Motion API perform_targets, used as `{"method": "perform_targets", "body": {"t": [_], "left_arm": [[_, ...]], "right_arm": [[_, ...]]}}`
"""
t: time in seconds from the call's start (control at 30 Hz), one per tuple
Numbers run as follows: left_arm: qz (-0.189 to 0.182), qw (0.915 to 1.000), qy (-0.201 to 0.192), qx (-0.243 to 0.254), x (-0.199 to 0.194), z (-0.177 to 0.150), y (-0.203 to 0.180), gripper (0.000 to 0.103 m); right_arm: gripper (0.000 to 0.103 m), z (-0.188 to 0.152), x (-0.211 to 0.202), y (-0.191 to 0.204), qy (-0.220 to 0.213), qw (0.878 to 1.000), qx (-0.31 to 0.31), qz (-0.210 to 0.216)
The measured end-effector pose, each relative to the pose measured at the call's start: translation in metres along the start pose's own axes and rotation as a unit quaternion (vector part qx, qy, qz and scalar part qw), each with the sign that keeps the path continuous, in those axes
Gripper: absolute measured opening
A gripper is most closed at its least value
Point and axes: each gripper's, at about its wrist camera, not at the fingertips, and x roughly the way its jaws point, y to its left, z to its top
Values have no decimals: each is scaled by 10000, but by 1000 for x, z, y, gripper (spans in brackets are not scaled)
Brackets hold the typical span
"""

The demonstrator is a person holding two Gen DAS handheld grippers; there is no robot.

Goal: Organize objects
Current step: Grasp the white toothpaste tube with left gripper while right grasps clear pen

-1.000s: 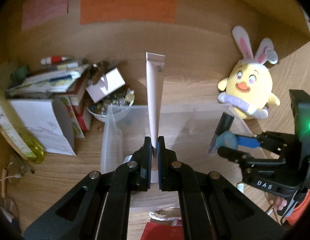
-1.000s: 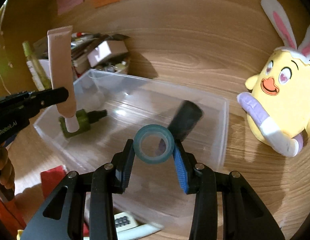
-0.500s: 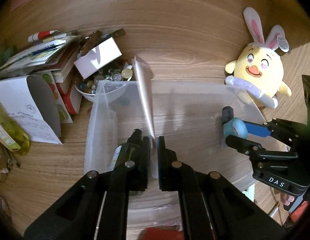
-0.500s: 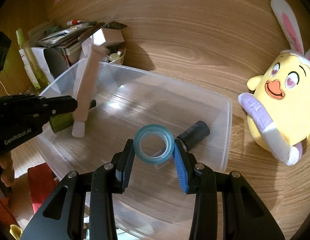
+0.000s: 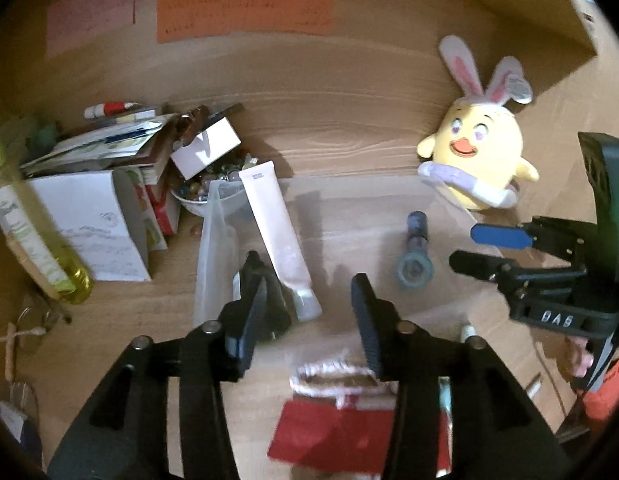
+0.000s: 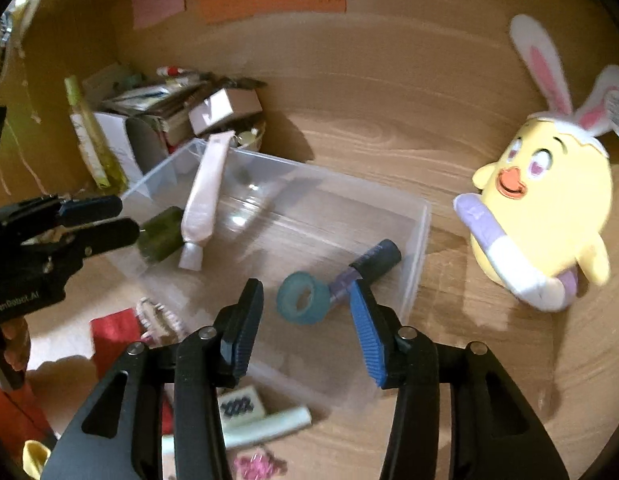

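While its jaws are opening with nothing between them, the left hand-held gripper [image 5: 305,312] hangs over the near end of the clear plastic bin [image 6: 423,216] on the wooden worktop [image 6: 389,92]. Just ahead of its left finger the pale pink tube [image 5: 275,236] lies free in the bin, cap end toward the gripper, its crimped end leaning on the far left rim. A dark green bottle [image 6: 159,236] lies beside the tube, nearer the left wall.

Across the bin, the right hand-held gripper [image 6: 305,320] is likewise opening, and the teal tape roll [image 6: 301,298] rests on the bin floor just ahead of its fingers, clear of both pads (it touches a dark cylindrical bottle [image 6: 373,260] lying beyond it).

Off to the right of that gripper, outside the bin, a yellow plush chick with rabbit ears [image 6: 549,200] sits on the worktop. To the far left a heap of papers and boxes [image 5: 121,168] crowds the corner.
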Motion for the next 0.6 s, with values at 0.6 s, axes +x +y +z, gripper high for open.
{"method": "perform_targets", "body": {"t": [0.6], "left_arm": [[-25,9994,329,-73,-43,-104,-37,71]], "right_arm": [[62,-109,-61,23,-173,9995,-121,214]]}}
